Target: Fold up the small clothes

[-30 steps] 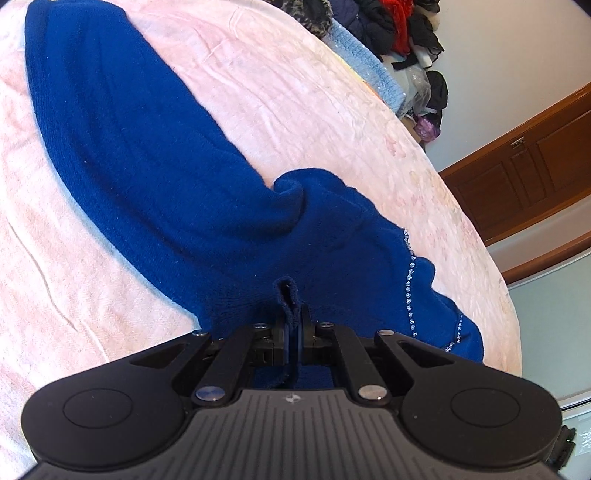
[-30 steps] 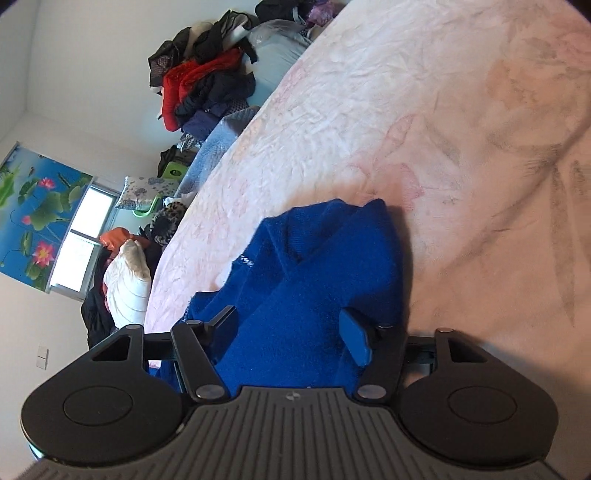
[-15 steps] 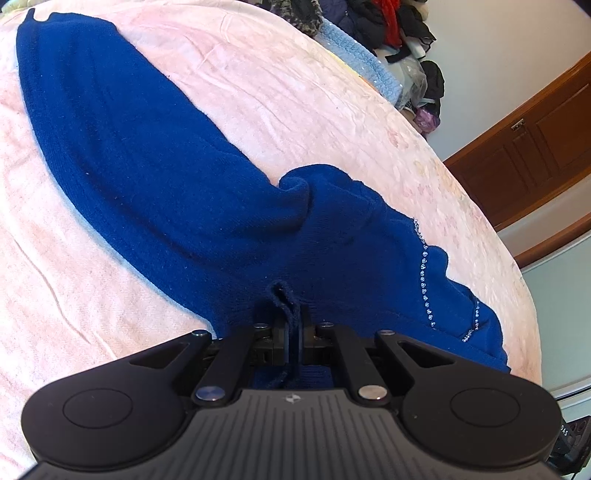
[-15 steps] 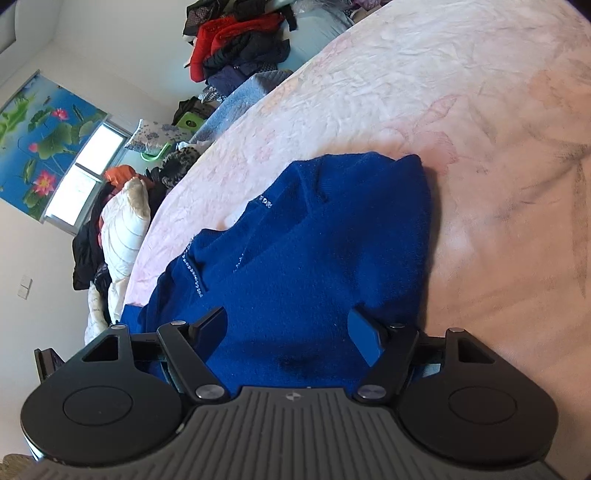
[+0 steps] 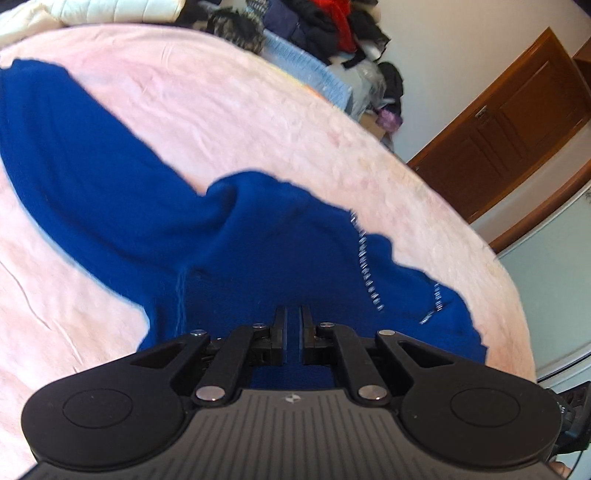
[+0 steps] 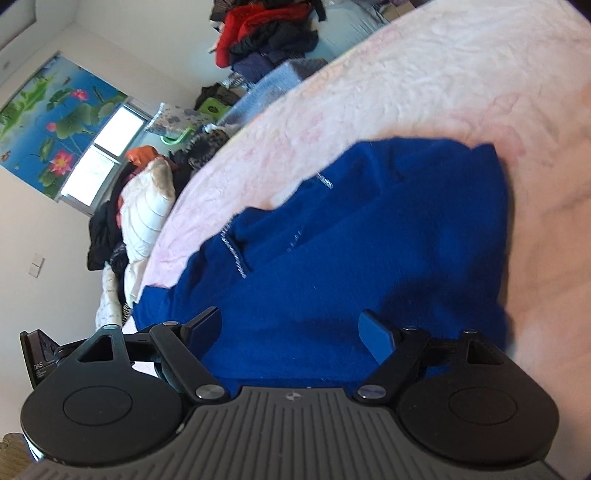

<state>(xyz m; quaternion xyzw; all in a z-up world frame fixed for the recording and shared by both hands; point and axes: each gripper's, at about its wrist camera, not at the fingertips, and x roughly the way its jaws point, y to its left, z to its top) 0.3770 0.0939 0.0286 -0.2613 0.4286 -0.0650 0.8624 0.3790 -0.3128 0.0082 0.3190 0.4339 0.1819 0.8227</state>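
Bed: pink blanket (image 5: 280,122) covers it and carries the garment; its far edge curves away ahead of both grippers.
Room behind: heap of dark and red clothes (image 6: 266,33) beyond the bed's far edge; brown wooden door (image 5: 517,122) to the upper right of the left gripper; window with a lotus-print blind (image 6: 55,110) to the upper left of the right gripper; white quilted bundle (image 6: 144,210) off the bed's left side.
Task thing: blue knit sweater (image 5: 258,236) lies spread on the blanket, directly ahead of and under both grippers; one long part stretches away to the upper left of the left gripper; a row of small shiny beads (image 5: 365,266) runs along it to that gripper's right.
Left gripper (image 5: 293,325): jaws closed to a narrow slit, blue knit seen in the slit; blur hides whether it is pinched.
Right gripper (image 6: 291,332): jaws spread wide and opening; sweater lies beneath and between them, pads clear of it.
Containers: none told apart.
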